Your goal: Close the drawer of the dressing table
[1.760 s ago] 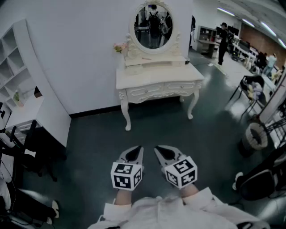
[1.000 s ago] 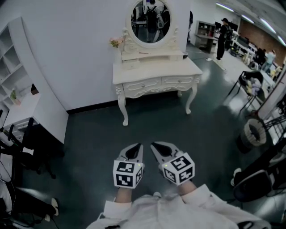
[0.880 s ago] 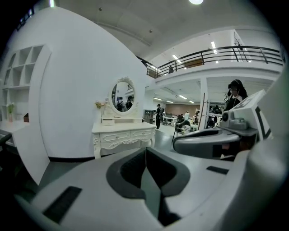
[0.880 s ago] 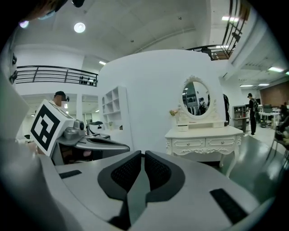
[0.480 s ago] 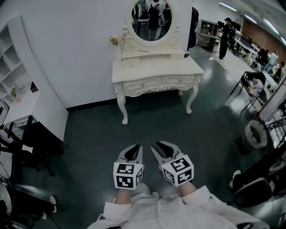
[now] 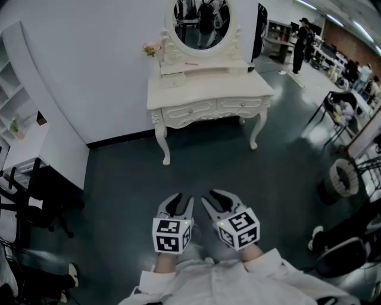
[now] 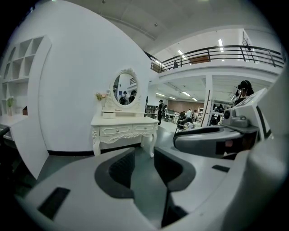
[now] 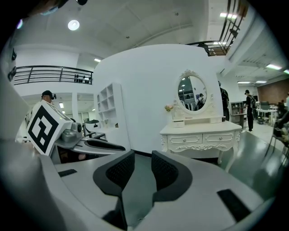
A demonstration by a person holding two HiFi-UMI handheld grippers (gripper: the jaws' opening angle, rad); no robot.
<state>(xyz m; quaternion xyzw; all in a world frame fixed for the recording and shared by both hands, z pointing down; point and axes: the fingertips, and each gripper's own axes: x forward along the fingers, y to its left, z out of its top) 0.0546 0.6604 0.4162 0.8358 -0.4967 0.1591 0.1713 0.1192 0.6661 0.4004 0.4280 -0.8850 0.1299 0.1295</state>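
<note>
Head view showed both tools held close to the person's body, low over the dark floor [image 6: 196,173], side by side and pointing at the furniture ahead. The left gripper [image 6: 178,201] had been pressed shut a second before. Now its jaws were opening and stood at a narrow gap with only floor between them, as the left gripper view confirmed [image 7: 143,155]. The right gripper [image 6: 214,196] did the same, its jaws opening to a slightly smaller gap, and the right gripper view showed nothing held [image 8: 142,158]. Both had also sunk a little.

A wide stretch of bare floor separated the tools from the dressing table [image 6: 208,95], which stood well apart from them against the white wall, under its oval mirror [image 6: 202,15]. It sat slightly higher in the picture than before, but no contact was near. The two front drawers [image 6: 190,112] looked flush. A small drawer [image 6: 172,80] beneath the shelf on the left seemed to stick out, though at that distance I could not be sure.

Judging from this, the opening jaws read as getting ready, and the closing push had not begun. The approach was all to come.
</note>
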